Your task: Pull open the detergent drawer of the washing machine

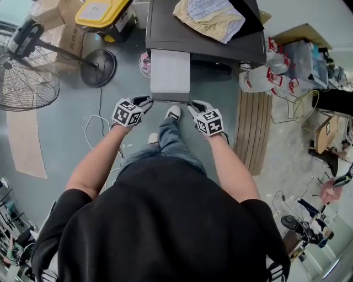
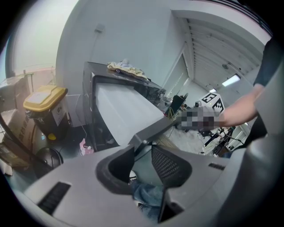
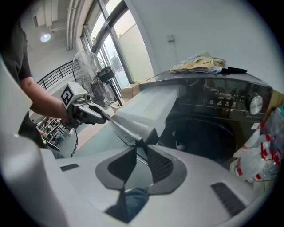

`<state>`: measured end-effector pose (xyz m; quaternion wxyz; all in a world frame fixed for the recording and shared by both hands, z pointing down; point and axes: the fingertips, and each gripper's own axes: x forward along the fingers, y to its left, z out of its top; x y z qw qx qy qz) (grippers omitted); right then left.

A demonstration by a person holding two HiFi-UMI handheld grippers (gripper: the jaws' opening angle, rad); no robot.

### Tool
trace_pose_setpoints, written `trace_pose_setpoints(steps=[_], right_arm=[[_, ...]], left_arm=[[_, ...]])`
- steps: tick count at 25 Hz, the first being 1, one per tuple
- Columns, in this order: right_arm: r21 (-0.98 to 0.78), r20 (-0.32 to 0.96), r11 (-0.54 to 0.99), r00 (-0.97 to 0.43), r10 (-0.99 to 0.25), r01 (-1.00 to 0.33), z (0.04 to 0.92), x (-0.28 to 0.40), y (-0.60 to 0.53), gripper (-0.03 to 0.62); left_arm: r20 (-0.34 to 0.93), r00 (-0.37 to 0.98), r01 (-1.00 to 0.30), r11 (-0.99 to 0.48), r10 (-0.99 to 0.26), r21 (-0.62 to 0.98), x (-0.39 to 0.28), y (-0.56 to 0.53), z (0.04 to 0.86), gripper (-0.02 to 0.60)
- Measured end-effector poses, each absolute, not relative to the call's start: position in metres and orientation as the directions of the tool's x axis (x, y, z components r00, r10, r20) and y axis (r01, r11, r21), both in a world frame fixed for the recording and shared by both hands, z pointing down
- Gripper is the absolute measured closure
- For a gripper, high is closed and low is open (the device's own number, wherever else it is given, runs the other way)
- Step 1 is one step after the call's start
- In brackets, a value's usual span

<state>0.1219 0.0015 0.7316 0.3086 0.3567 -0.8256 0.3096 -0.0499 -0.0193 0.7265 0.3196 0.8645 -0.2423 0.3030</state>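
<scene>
Tilting down, left gripper [image 1: 148, 101], right gripper [image 1: 193, 103] pinch drawer [image 1: 170, 74].

grey floor [image 1: 66, 137]: washing machine [image 1: 209, 47], fan base [image 1: 99, 67], white cable [image 1: 87, 129], slatted board [image 1: 253, 132], yellow-lidded bin [image 1: 102, 14], maybe a cardboard sheet [image 1: 25, 143].

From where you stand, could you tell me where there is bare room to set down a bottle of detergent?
The left half of the washing machine top, between its edge and the cloths, is bare. So is the floor between the fan base and the drawer. Right of the machine is crowded with bags.
</scene>
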Motion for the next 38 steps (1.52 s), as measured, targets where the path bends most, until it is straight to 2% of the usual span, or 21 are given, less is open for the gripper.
trace_pose_setpoints(steps=[23,38], right_arm=[[-0.326,0.726,0.507,-0.555,-0.405,-0.798,0.739,0.129,0.009,0.490],[-0.264,0.686,0.506,-0.529,-0.500,-0.821,0.676,0.145,0.007,0.490]], left_arm=[[0.671,0.713,-0.604,-0.664,-0.203,0.441,-0.056,-0.019,0.734,0.439],[0.655,0.711,-0.610,-0.689,-0.257,0.391,-0.079,-0.017,0.692,0.436]])
